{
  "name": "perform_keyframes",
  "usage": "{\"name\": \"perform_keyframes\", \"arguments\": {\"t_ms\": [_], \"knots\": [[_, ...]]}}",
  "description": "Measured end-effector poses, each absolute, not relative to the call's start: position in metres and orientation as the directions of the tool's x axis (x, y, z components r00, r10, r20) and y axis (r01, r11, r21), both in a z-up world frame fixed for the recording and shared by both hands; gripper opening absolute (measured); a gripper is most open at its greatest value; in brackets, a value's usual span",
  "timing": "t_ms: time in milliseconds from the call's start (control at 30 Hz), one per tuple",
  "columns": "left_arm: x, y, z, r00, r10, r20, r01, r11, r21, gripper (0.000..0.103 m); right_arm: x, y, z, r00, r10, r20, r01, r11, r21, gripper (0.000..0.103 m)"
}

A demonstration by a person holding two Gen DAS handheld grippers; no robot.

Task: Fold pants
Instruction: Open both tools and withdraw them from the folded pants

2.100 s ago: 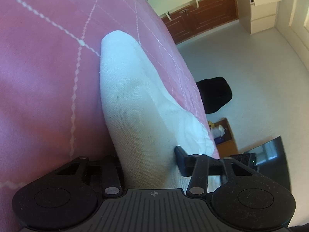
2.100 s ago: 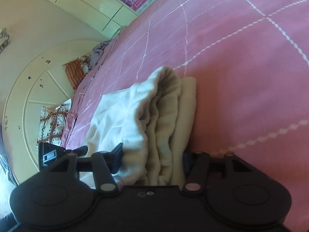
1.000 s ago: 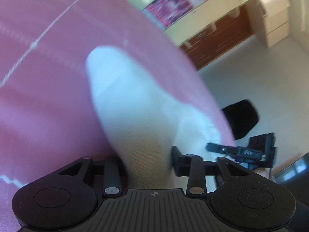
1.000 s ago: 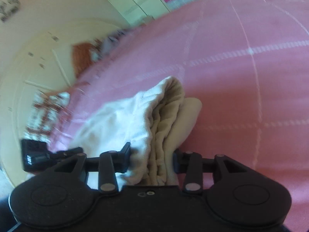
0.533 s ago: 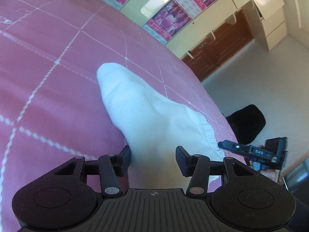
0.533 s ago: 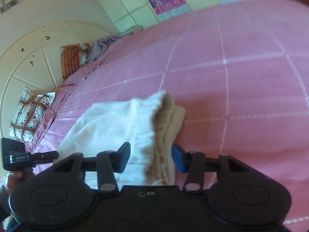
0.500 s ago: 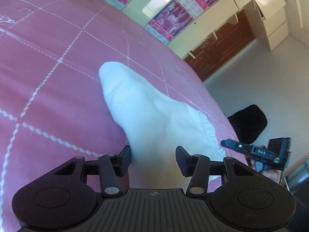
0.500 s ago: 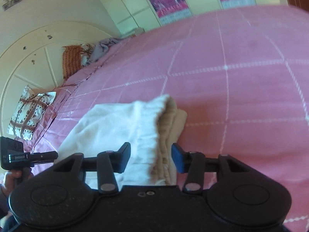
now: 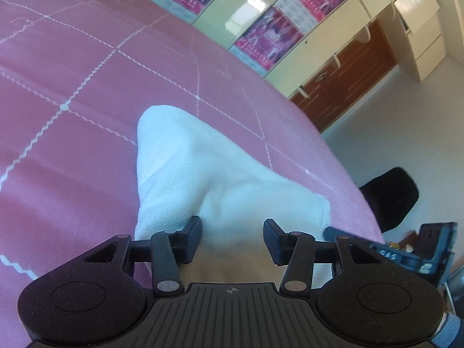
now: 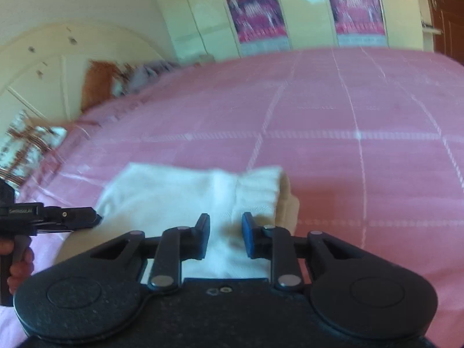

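My right gripper [image 10: 224, 236] hangs over the folded white pants [image 10: 185, 197] on the pink bedspread [image 10: 362, 150]. Its jaws have just been closing, a narrow gap left, cloth below but nothing pinched. At the left edge my left gripper [image 10: 87, 217] reaches toward the pants' side.

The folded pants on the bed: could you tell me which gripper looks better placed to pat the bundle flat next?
Right, probably. The right gripper, whose jaws have just been closing with nothing gripped, hangs over the pants' bulky gathered end. The left gripper sits over the flatter end.
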State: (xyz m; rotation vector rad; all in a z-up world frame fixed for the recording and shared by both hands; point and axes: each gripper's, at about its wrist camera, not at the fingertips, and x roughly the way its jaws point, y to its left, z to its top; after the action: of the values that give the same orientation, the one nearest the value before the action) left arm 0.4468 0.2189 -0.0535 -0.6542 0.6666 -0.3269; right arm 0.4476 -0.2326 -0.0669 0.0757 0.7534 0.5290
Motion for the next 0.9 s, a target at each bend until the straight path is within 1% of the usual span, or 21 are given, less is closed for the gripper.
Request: {"name": "perform_keyframes", "arguments": {"t_ms": [67, 167, 233, 267, 300, 333, 367, 433, 467, 533, 600, 633, 667, 700, 733, 767, 800, 867, 900], "knots": [[0.442, 0.223, -0.053, 0.753, -0.478, -0.452, 0.065, 0.738, -0.671, 0.049, 0.449, -0.233, -0.076, 0.613, 0.484, -0.624, -0.427, 0.868, 0.255, 0.022], [0.424, 0.220, -0.042, 0.775, -0.444, -0.450, 0.067, 0.765, -0.640, 0.049, 0.447, -0.242, -0.074, 0.612, 0.506, -0.608, -0.409, 0.860, 0.304, 0.022], [0.405, 0.219, -0.030, 0.799, -0.433, -0.417, 0.103, 0.782, -0.614, 0.049, 0.438, -0.246, -0.064, 0.624, 0.506, -0.595, -0.404, 0.861, 0.309, 0.027], [0.396, 0.217, -0.029, 0.807, -0.417, -0.418, 0.102, 0.796, -0.597, 0.049, 0.432, -0.249, -0.058, 0.635, 0.510, -0.580, -0.405, 0.859, 0.313, 0.028], [0.391, 0.215, -0.030, 0.803, -0.404, -0.439, 0.090, 0.809, -0.581, 0.049, 0.426, -0.251, -0.054, 0.644, 0.520, -0.561, -0.411, 0.854, 0.319, 0.029], [0.389, 0.212, -0.037, 0.784, -0.395, -0.479, 0.067, 0.821, -0.567, 0.049, 0.421, -0.253, -0.052, 0.642, 0.529, -0.555, -0.419, 0.848, 0.324, 0.029], [0.391, 0.209, -0.048, 0.760, -0.387, -0.522, 0.044, 0.832, -0.554, 0.049, 0.419, -0.251, -0.054, 0.633, 0.528, -0.567, -0.422, 0.849, 0.319, 0.029], [0.385, 0.206, -0.049, 0.764, -0.367, -0.530, 0.034, 0.844, -0.536, 0.049, 0.423, -0.243, -0.069, 0.582, 0.481, -0.655, -0.396, 0.872, 0.289, 0.028], [0.382, 0.207, -0.044, 0.765, -0.368, -0.529, 0.028, 0.839, -0.543, 0.049, 0.421, -0.240, -0.073, 0.576, 0.464, -0.673, -0.392, 0.879, 0.270, 0.028], [0.367, 0.210, -0.032, 0.775, -0.380, -0.505, 0.035, 0.824, -0.566, 0.049, 0.413, -0.240, -0.064, 0.595, 0.452, -0.665, -0.381, 0.887, 0.261, 0.029], [0.345, 0.211, -0.017, 0.792, -0.370, -0.486, 0.049, 0.832, -0.553, 0.049, 0.396, -0.251, -0.048, 0.620, 0.470, -0.628, -0.371, 0.881, 0.293, 0.032], [0.332, 0.212, -0.011, 0.799, -0.360, -0.481, 0.053, 0.839, -0.541, 0.052, 0.385, -0.256, -0.039, 0.637, 0.473, -0.609, -0.375, 0.880, 0.291, 0.035], [0.315, 0.212, -0.004, 0.807, -0.345, -0.479, 0.050, 0.849, -0.527, 0.067, 0.371, -0.263, -0.030, 0.659, 0.466, -0.590, -0.377, 0.884, 0.277, 0.038], [0.298, 0.211, 0.003, 0.815, -0.331, -0.475, 0.051, 0.858, -0.512, 0.075, 0.356, -0.271, -0.021, 0.678, 0.453, -0.579, -0.369, 0.891, 0.265, 0.049], [0.279, 0.209, 0.011, 0.827, -0.304, -0.473, 0.044, 0.874, -0.485, 0.084, 0.342, -0.278, -0.014, 0.692, 0.445, -0.568, -0.358, 0.895, 0.265, 0.066], [0.262, 0.205, 0.019, 0.835, -0.280, -0.473, 0.038, 0.888, -0.457, 0.085, 0.325, -0.287, -0.005, 0.707, 0.435, -0.558, -0.344, 0.900, 0.267, 0.073], [0.246, 0.201, 0.026, 0.831, -0.271, -0.486, 0.041, 0.900, -0.433, 0.085, 0.308, -0.293, 0.002, 0.718, 0.424, -0.552, -0.335, 0.905, 0.261, 0.077], [0.217, 0.190, 0.040, 0.828, -0.247, -0.503, 0.037, 0.919, -0.391, 0.085, 0.272, -0.304, 0.014, 0.732, 0.407, -0.547, -0.324, 0.914, 0.247, 0.077], [0.201, 0.184, 0.048, 0.830, -0.241, -0.503, 0.042, 0.926, -0.375, 0.089, 0.255, -0.308, 0.020, 0.729, 0.405, -0.553, -0.324, 0.914, 0.243, 0.077]]}}
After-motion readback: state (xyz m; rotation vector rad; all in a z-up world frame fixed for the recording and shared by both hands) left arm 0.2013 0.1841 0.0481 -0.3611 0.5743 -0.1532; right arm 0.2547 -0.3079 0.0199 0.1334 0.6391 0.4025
